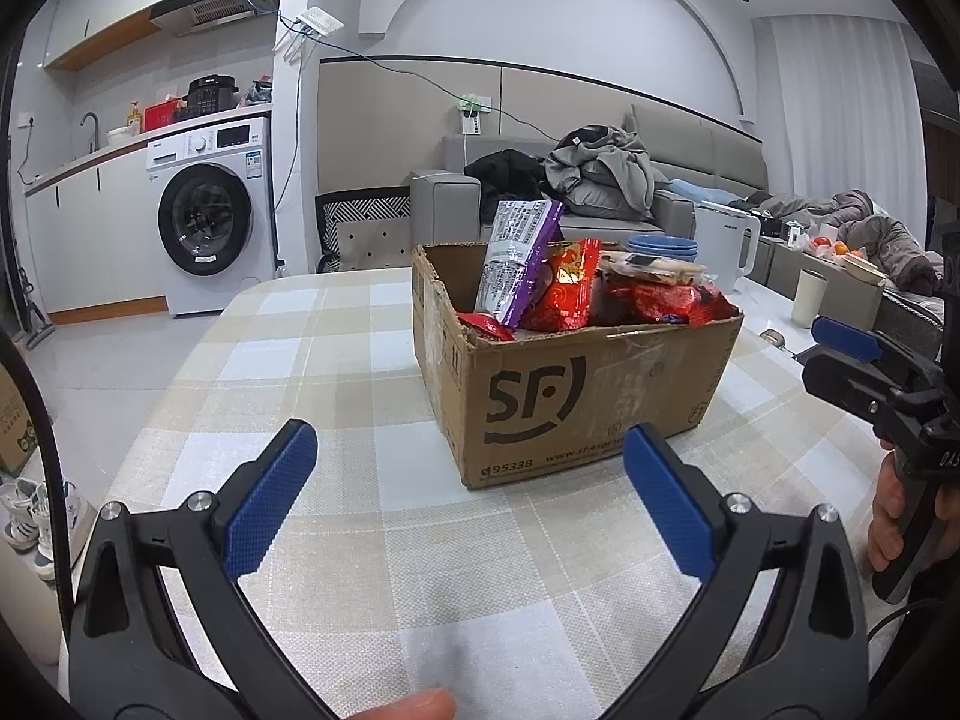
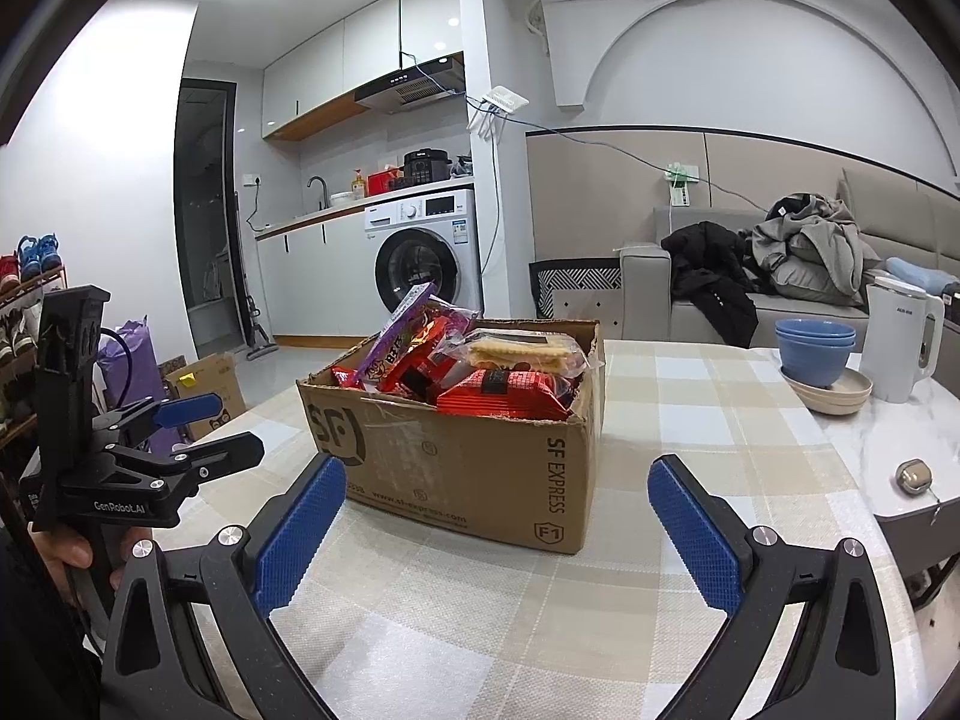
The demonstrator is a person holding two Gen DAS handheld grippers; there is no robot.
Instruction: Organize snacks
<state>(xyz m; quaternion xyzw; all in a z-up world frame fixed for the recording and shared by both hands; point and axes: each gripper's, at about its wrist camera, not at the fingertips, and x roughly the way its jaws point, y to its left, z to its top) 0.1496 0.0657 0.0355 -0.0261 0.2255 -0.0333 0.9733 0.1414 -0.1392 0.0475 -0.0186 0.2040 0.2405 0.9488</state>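
A brown cardboard SF box (image 1: 576,396) (image 2: 480,456) stands on the checked tablecloth, filled with snack packets. A purple packet (image 1: 522,258) (image 2: 402,330) sticks up at one end, red packets (image 1: 570,288) (image 2: 504,396) fill the middle, and a clear cracker pack (image 2: 522,354) lies on top. My left gripper (image 1: 471,462) is open just in front of the box, holding nothing. My right gripper (image 2: 498,498) is also open before the box's near corner, holding nothing. Each gripper shows in the other's view, held by a hand (image 1: 888,516) (image 2: 72,552).
Blue bowls (image 2: 816,348) on a beige plate, a white kettle (image 2: 900,342) and a small round tape measure (image 2: 915,477) sit to the right on the table. A pale cup (image 1: 809,298) stands beyond the box. Sofa with clothes behind; washing machine (image 1: 204,222) at the back left.
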